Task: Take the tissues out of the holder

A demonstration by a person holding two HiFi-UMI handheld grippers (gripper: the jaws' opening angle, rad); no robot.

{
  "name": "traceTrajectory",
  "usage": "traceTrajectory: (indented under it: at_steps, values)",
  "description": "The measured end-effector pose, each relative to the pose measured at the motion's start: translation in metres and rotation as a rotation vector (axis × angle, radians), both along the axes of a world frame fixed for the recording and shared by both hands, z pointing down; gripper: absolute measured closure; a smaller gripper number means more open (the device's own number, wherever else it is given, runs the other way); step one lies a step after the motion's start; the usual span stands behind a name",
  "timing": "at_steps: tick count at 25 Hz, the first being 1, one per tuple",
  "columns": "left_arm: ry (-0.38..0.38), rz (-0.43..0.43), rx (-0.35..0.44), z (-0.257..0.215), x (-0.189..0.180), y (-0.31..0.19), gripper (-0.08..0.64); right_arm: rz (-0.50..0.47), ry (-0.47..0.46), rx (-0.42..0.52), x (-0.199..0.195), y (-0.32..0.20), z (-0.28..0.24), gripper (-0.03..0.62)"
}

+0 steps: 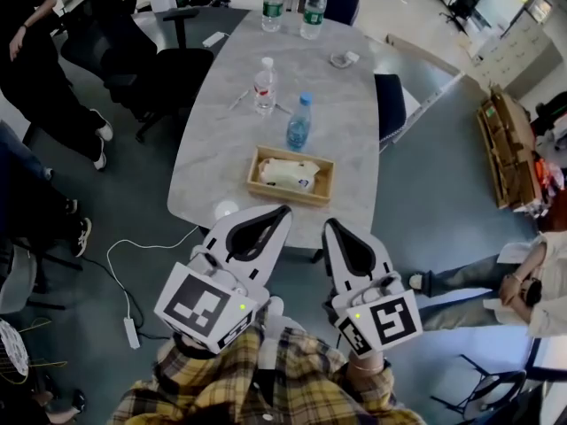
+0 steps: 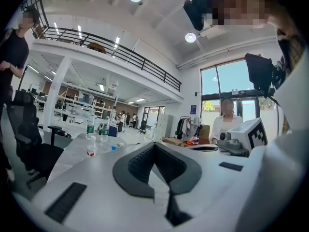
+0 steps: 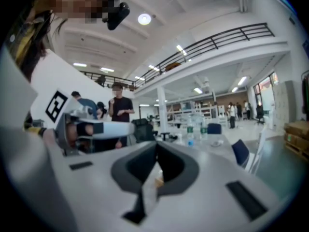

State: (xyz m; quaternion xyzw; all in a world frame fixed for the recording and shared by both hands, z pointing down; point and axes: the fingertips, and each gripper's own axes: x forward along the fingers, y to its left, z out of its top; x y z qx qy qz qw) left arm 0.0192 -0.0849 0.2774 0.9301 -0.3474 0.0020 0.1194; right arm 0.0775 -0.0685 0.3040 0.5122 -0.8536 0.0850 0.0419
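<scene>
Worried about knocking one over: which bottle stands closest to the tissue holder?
The blue bottle, just behind the wooden holder; the red-labelled bottle stands farther, two green-labelled ones farthest.

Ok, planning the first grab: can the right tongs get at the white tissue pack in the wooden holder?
Probably yes: the white tissue pack lies uncovered in the wooden holder, with only bare marbled tabletop between it and the right tongs, which are shut and must open first.
</scene>
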Motion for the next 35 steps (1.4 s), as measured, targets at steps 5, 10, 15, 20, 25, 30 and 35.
traceTrajectory:
  at_steps: [5, 10, 15, 20, 25, 30, 35]
  values:
    - [-0.009, 0.012, 0.000, 0.000, -0.006, -0.046, 0.541, 0.027, -0.004, 0.002, -0.001, -0.045, -0.001, 0.581]
    - [-0.022, 0.044, 0.024, 0.000, -0.009, -0.097, 0.541, 0.063, -0.005, 0.009, -0.001, -0.093, -0.002, 0.581]
    - [-0.027, 0.082, 0.006, 0.008, -0.009, -0.136, 0.541, 0.115, -0.005, -0.003, 0.004, -0.131, 0.004, 0.581]
    - [-0.031, 0.116, 0.009, 0.012, -0.010, -0.160, 0.541, 0.155, -0.004, -0.018, 0.007, -0.152, 0.008, 0.581]
    - [-0.028, 0.133, -0.006, 0.016, -0.006, -0.169, 0.541, 0.175, 0.002, -0.034, 0.013, -0.159, 0.011, 0.581]
    - [-0.024, 0.126, -0.016, 0.016, 0.001, -0.175, 0.541, 0.168, 0.010, -0.051, 0.021, -0.164, 0.012, 0.581]
    - [-0.023, 0.115, -0.025, 0.015, 0.010, -0.179, 0.541, 0.135, 0.018, -0.064, 0.026, -0.172, 0.010, 0.581]
